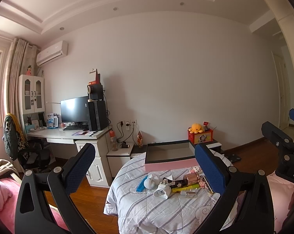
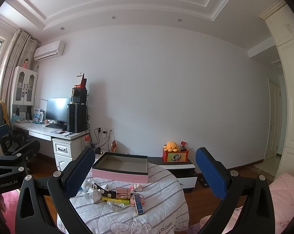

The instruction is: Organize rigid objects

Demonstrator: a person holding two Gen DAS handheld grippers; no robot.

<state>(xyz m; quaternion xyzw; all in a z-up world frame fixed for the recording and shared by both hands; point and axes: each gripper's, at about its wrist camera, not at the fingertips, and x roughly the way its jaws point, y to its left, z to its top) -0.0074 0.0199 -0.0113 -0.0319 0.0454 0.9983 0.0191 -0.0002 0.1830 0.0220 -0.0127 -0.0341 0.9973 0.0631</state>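
Note:
A round table under a striped white quilt (image 1: 147,210) (image 2: 162,200) holds a pile of small items: a white plug adapter (image 1: 162,191) (image 2: 93,194), a rose-gold cylinder (image 1: 191,177) (image 2: 123,192), a yellow tube (image 1: 186,187), a clear bottle (image 2: 115,205) and a blue comb (image 1: 141,184). An open, empty pink box (image 1: 170,156) (image 2: 121,168) stands behind them. My left gripper (image 1: 147,167) is open and empty, held above the pile. My right gripper (image 2: 147,173) is open and empty, to the right of the pile.
A white desk (image 1: 68,134) with a monitor and computer tower stands at the left wall. A low cabinet (image 2: 178,167) behind the table carries a red box with a yellow plush. Pink bedding lies at both lower corners. The floor is wood.

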